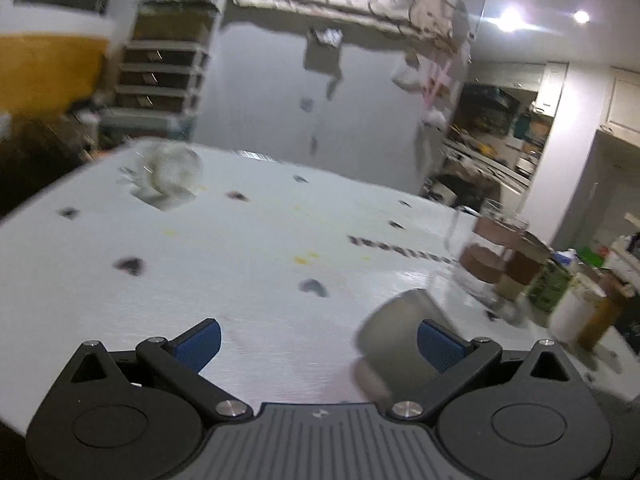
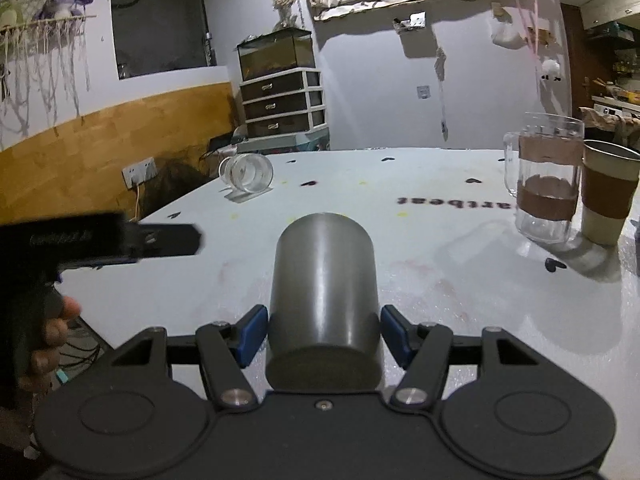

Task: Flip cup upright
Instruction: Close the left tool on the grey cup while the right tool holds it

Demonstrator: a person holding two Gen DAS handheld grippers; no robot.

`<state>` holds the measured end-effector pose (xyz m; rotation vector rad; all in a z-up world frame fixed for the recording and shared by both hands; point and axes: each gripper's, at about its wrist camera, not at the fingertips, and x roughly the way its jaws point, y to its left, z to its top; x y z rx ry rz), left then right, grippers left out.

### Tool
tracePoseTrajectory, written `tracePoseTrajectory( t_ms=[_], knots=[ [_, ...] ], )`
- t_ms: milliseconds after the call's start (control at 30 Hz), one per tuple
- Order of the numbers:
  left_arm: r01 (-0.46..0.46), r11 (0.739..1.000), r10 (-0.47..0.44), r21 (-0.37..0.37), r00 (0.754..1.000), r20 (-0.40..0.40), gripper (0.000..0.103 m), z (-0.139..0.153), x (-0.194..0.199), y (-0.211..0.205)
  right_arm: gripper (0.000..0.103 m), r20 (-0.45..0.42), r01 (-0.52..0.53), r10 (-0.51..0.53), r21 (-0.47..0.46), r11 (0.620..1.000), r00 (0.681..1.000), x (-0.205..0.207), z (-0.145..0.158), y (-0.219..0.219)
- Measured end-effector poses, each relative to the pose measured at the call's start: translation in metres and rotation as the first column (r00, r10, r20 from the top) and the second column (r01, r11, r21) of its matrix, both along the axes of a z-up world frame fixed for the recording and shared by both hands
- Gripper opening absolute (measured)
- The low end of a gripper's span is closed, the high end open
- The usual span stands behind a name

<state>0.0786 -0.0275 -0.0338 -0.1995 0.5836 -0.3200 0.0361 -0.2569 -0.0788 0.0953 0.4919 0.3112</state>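
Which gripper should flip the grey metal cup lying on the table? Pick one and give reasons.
Right. The right gripper already has its open fingers on both sides of the grey metal cup. The left gripper is open off to one side, with nothing between its fingers.

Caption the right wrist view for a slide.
Right claw brackets a grey metal cup lying on its side on the white table, blue pads at its flanks.
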Motion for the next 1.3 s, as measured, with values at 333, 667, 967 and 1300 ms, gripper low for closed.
tracePoseTrajectory(
  t_ms=[333,667,967,1300],
  knots=[
    [0.002,0.948,-0.110,-0.317,0.940,-0.324,0.087,-0.024,0.058,-0.026,0.063,0.013,0.004,-0.004,0.036,0.999,1.000,0.000,-0.004,-0.007],
    [0.004,0.948,-0.132,-0.319,0.915,-0.380,0.079,-0.037,0.075,-0.048,0.063,0.026,-0.012,0.010,0.040,0.999,1.000,-0.007,-0.007,-0.011],
    [0.238,0.963,-0.251,-0.126,0.962,-0.106,0.077,0.004,0.043,-0.089,0.063,0.063,-0.009,0.008,0.017,1.000,0.998,-0.016,-0.003,-0.029],
    [0.326,0.921,-0.369,0.215,0.906,0.207,0.076,0.022,0.014,-0.184,0.074,0.026,0.182,-0.183,0.038,0.983,0.983,-0.026,-0.007,-0.085]
  ],
)
